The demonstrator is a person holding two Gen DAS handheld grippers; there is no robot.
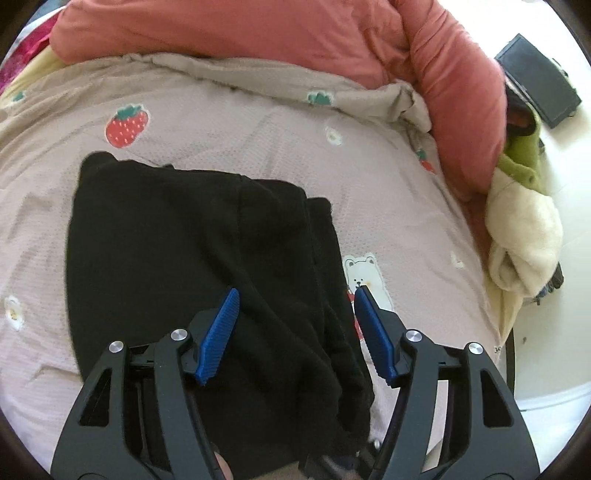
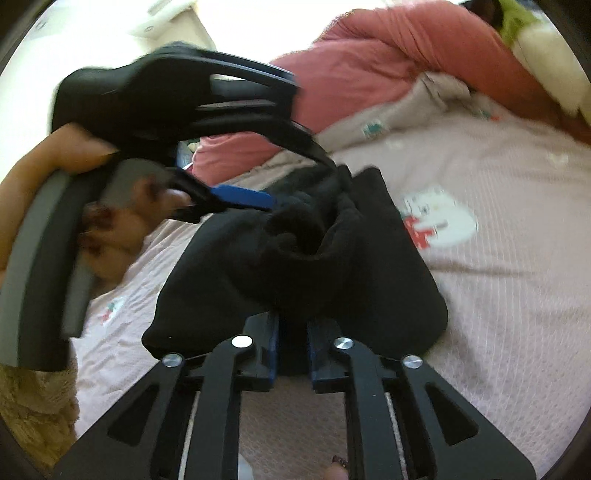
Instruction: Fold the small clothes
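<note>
Black garment [image 1: 192, 258] on bedspread [image 1: 221, 125], left tool [image 1: 295, 291] spread above it, right tool [image 2: 291, 332] clamped on its edge

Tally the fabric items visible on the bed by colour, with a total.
Black: 1, the black garment, pinched by the right gripper; the left gripper is open over it
Pink: 1, the printed sheet
Coral: 1, the duvet
Green: 1, the green garment
Cream: 1, the cream garment
Total: 5

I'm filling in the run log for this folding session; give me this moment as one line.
step: folding black garment | left gripper: open over its edge | right gripper: shut on garment, lifting fold | surface: pink bedsheet
</note>
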